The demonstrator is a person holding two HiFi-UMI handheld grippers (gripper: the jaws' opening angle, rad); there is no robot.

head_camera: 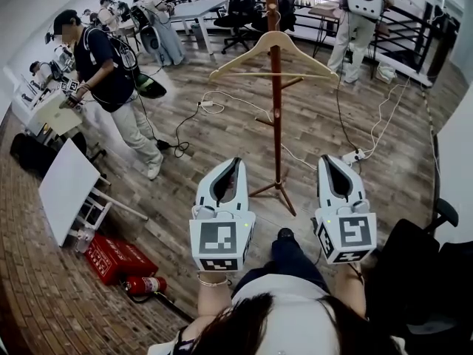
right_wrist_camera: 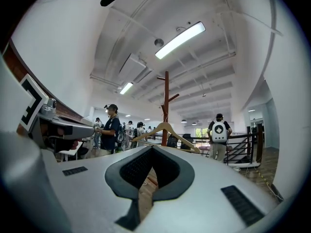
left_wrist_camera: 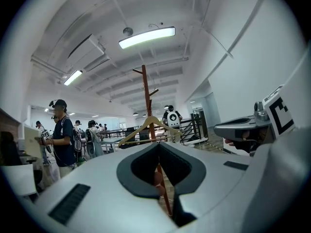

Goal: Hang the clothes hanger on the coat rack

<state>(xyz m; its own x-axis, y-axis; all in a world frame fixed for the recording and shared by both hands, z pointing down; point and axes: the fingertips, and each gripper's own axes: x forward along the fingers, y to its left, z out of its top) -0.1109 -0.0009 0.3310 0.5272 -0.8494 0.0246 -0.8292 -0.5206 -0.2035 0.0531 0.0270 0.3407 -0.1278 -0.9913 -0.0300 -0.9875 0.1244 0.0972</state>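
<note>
A pale wooden hanger [head_camera: 273, 52] hangs on the red-brown coat rack [head_camera: 277, 117], which stands on the wooden floor ahead of me. My left gripper [head_camera: 236, 160] and right gripper [head_camera: 326, 159] are held level on either side of the rack's base, well short of the hanger. Both are shut and hold nothing. The left gripper view has the hanger [left_wrist_camera: 148, 124] on the rack [left_wrist_camera: 146, 93] beyond my shut left gripper [left_wrist_camera: 158, 144]. In the right gripper view the hanger [right_wrist_camera: 165, 128] and the rack [right_wrist_camera: 166, 101] stand past my shut right gripper [right_wrist_camera: 152, 148].
A person [head_camera: 111, 72] stands at the left beside a white table [head_camera: 68, 183]. A red box [head_camera: 114, 257] and a fire extinguisher [head_camera: 145, 285] lie near my feet. Cables and a power strip [head_camera: 353, 155] cross the floor. A black chair [head_camera: 414, 265] is at the right.
</note>
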